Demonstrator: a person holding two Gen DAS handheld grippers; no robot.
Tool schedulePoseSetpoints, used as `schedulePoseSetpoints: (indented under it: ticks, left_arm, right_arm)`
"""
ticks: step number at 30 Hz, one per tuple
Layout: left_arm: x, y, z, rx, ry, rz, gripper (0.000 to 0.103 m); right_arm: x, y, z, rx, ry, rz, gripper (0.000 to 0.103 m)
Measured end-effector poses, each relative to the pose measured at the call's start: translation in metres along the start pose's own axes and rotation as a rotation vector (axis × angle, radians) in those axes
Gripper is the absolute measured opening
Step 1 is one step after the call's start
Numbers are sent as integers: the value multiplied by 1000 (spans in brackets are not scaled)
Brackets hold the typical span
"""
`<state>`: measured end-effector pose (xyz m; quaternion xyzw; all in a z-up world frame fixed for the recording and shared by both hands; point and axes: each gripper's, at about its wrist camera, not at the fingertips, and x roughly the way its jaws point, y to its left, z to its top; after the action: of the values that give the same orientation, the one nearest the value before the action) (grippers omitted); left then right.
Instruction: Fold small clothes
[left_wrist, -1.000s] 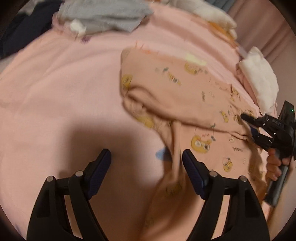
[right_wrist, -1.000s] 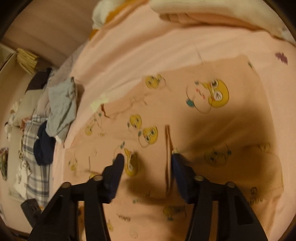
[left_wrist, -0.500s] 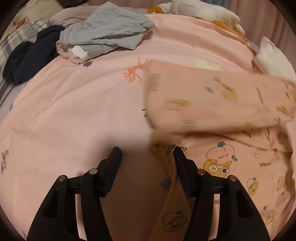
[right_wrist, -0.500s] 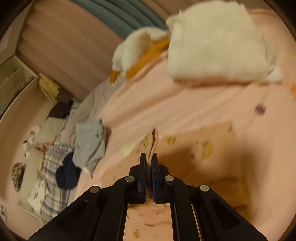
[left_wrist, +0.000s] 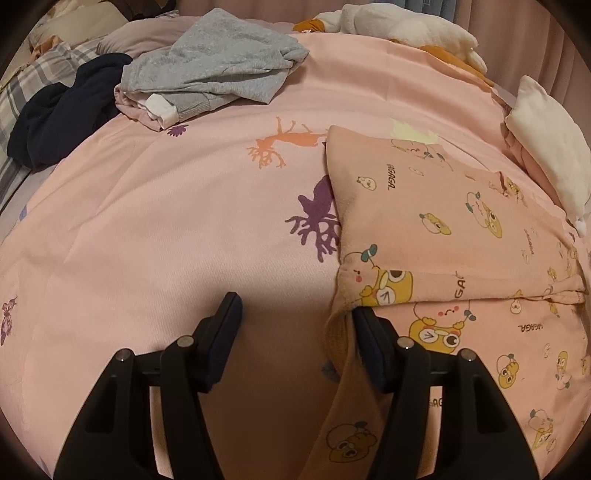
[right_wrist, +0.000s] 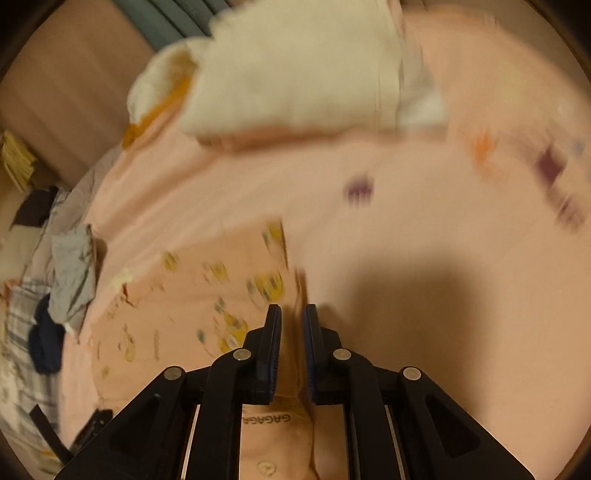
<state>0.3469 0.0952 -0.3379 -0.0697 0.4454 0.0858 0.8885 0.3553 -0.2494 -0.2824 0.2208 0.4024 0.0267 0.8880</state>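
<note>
Where the left wrist view begins at its left edge, a dark navy garment (left_wrist: 62, 110) is seen on the bed, with a grey garment (left_wrist: 218, 70) bunched just beside it. The pink bedspread (left_wrist: 147, 221), printed with orange and purple shapes, is spread across the middle. The left gripper (left_wrist: 295, 325) is held over it with its fingers (left_wrist: 225, 325) apart; its jaws have just been opening slightly, with nothing pressed between them, though a hanging strip of cloth is touched by the right-hand finger. The peach printed garment (left_wrist: 443, 229) is laid on the bedspread to the right, one part folded over another. A white folded item (left_wrist: 546, 155) is placed beyond it at the far right. In the blurred right wrist view, the right gripper (right_wrist: 291, 328) is seen with its fingers (right_wrist: 271, 347) nearly together, clamped on a raised fold of the peach printed garment (right_wrist: 184, 295).
</note>
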Motion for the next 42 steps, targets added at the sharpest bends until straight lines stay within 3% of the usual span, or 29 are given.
schedulePoseSetpoints:
  ticks: [3,5,6,7,9,11,14,16,17,18,20,22,25,27,30,33,35,37,39,41,42]
  left_arm:
    - [0,0,-1,0,-3,8,63]
    - [-1,2,-1,-9,-5,1,64]
    - [-1,3,-1,-11,-3,-1,64]
    - [-1,3,-1,-7,3,0,65]
    - [-4,3,-2,21,23,7,69]
    - [-9,6,-7,55,51,8,77]
    - [-23,22,-25,56,113,-60,84]
    - [-38,39,-42,1,157,-141,85]
    - [-47,46,-53,-13,177,-169,85]
    - [-54,50,-62,-16,186,-188,85]
    - [-75,56,-89,-6,201,-219,85]
    - [-94,57,-115,-2,214,-251,84]
    - [-114,54,-141,-13,234,-317,85]
    - [-121,52,-150,-34,234,-349,86]
    - [-123,55,-154,-149,236,-385,85]
    - [-123,52,-159,-270,276,-501,82]
    - [-123,47,-164,-311,281,-582,77]
    - [-124,42,-167,-343,254,-577,73]
    - [-123,47,-167,-406,236,-572,59]
    - [-118,54,-168,-474,259,-574,17]
    - [-112,55,-168,-494,288,-578,8]
  right_arm:
    - [-11,14,-5,-103,-42,13,10]
    - [17,13,-19,-120,47,14,10]
    - [41,6,-30,-106,138,-34,10]
    - [53,-3,-40,-99,165,-62,10]
    - [41,-4,-48,-116,79,-34,10]
    - [32,-3,-51,-165,131,-128,10]
    - [12,-11,-57,-199,231,-158,23]
    - [-6,-27,-69,-174,252,-86,44]
    - [-17,-39,-80,-132,265,-42,65]
    - [-24,-52,-89,-89,286,-17,79]
    - [-38,-70,-115,-14,315,84,81]
    - [-58,-82,-142,23,283,160,81]
    - [-71,-83,-168,16,297,219,81]
    - [-75,-75,-175,-20,289,204,81]
    - [-75,-70,-180,47,296,224,81]
    - [-68,-57,-192,109,336,364,81]
    - [-67,-46,-202,99,340,402,81]
    - [-69,-41,-206,87,296,362,72]
    - [-70,-44,-208,129,286,375,51]
    - [-61,-51,-211,210,294,420,39]
    - [-62,-55,-214,227,291,415,32]
